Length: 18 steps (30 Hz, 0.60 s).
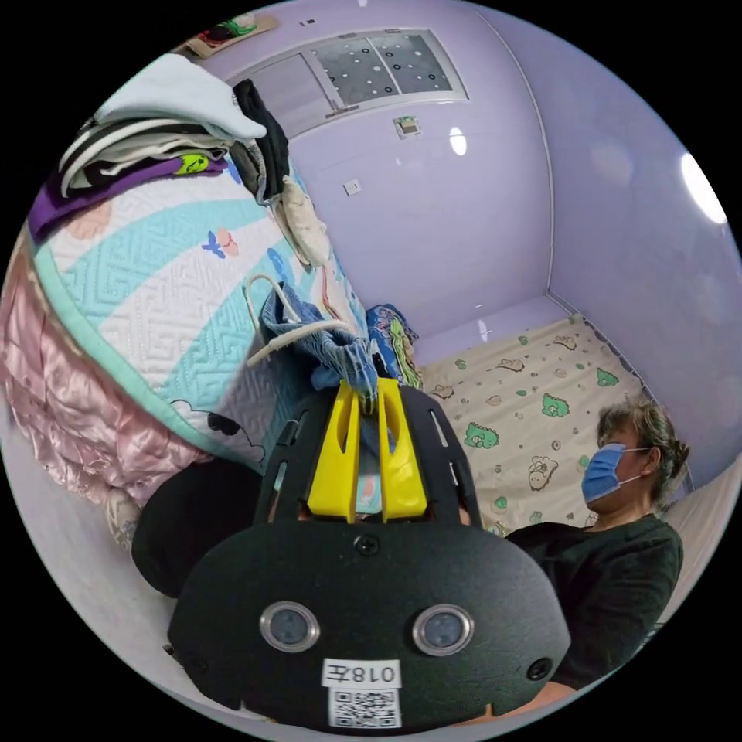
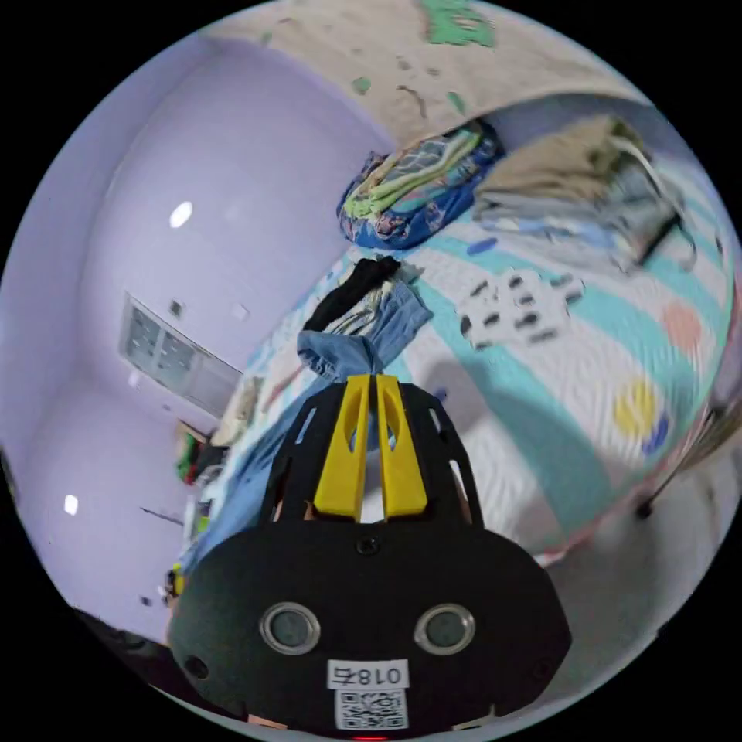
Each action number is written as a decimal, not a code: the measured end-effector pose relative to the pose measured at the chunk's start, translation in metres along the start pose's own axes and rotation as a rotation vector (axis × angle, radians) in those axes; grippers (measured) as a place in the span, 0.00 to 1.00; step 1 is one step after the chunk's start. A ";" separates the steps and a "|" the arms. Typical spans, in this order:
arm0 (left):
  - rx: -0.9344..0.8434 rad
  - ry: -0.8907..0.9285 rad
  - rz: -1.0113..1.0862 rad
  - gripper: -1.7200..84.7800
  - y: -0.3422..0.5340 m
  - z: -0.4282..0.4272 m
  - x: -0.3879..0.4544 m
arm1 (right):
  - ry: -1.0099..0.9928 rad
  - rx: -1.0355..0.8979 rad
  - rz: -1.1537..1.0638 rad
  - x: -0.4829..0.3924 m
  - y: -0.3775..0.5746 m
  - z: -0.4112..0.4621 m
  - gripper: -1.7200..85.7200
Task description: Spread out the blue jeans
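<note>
In the left gripper view, the blue jeans bunch up over the edge of the quilted bed, a white drawstring looping off them. My left gripper has its yellow jaws pinched together on a fold of that denim. In the right gripper view, the blue jeans rise in a gathered bunch just above the bed, with more denim trailing down to the left. My right gripper is shut on that bunch, its yellow jaws nearly touching.
A quilted cover with teal arcs lies on the bed. Folded clothes are stacked at one end. Another folded pile and a colourful bundle sit near the wall. A person in a mask sits close by.
</note>
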State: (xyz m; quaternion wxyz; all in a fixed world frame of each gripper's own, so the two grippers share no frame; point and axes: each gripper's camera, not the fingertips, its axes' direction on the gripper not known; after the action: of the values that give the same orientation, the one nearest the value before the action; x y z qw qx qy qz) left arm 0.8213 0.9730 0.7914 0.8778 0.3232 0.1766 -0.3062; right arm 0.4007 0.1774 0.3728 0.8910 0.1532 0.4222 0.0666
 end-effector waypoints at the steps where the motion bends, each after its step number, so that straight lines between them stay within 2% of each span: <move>1: 0.002 0.001 -0.002 0.06 0.010 -0.012 -0.004 | -0.105 -0.006 0.083 0.034 0.025 -0.024 0.02; 2: 0.007 0.000 -0.008 0.06 0.016 -0.019 -0.007 | -0.182 -0.028 0.174 0.072 0.053 -0.044 0.03; 5: 0.026 -0.033 -0.076 0.06 0.047 -0.051 -0.033 | -0.210 -0.095 0.333 0.142 0.116 -0.072 0.03; 7: 0.050 -0.040 -0.167 0.06 0.069 -0.069 -0.062 | -0.281 -0.064 0.361 0.166 0.138 -0.088 0.05; 11: 0.085 -0.007 -0.238 0.06 0.089 -0.070 -0.089 | -0.366 -0.054 0.342 0.188 0.150 -0.099 0.11; 18: 0.129 -0.005 -0.266 0.06 0.105 -0.075 -0.099 | -0.346 -0.131 0.277 0.191 0.148 -0.090 0.18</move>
State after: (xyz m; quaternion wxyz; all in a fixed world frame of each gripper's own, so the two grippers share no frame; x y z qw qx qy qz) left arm 0.8075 1.1286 0.8354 0.8074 0.3518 0.1955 -0.4313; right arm 0.4543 0.3842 0.2284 0.9405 0.1606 0.2330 0.1883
